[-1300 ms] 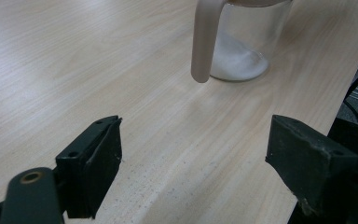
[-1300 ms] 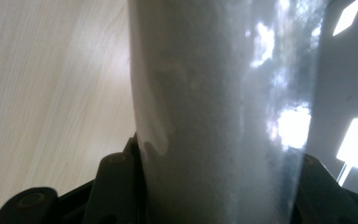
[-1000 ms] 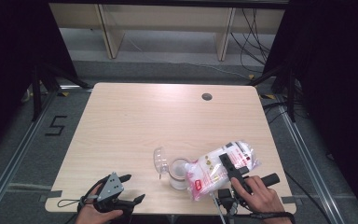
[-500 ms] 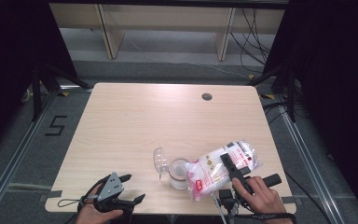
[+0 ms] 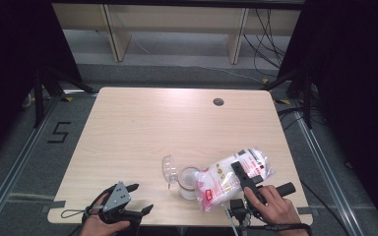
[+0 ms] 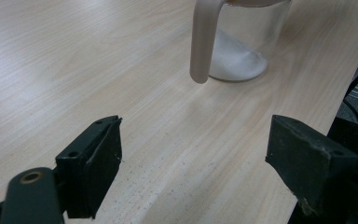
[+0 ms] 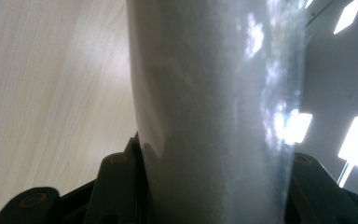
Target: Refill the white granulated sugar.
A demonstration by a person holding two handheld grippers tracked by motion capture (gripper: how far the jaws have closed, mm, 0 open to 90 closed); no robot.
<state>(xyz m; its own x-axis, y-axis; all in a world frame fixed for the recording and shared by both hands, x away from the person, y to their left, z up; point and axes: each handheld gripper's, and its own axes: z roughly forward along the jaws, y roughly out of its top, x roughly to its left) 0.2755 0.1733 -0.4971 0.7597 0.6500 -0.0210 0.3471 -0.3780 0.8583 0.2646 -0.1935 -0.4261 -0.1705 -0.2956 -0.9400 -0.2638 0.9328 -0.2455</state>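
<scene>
A clear bag of white powder (image 5: 221, 181) with a red-and-white label hangs tilted, its lower end over a clear jar (image 5: 188, 183) near the table's front edge. My right gripper (image 5: 243, 178) is shut on the bag. In the right gripper view the bag (image 7: 214, 107) fills the space between the jaws of that gripper (image 7: 214, 186). The jar's hinged lid (image 5: 169, 168) stands open to its left. White powder lies in the jar's bottom (image 6: 237, 60), and a beige clasp (image 6: 201, 42) hangs down its side. My left gripper (image 5: 142, 197) rests open at the front left, empty (image 6: 196, 158).
The wooden table (image 5: 142, 128) has a round cable hole (image 5: 218, 102) at the back right. Its front edge runs just below both hands. Shelving and cables lie on the floor beyond the far edge.
</scene>
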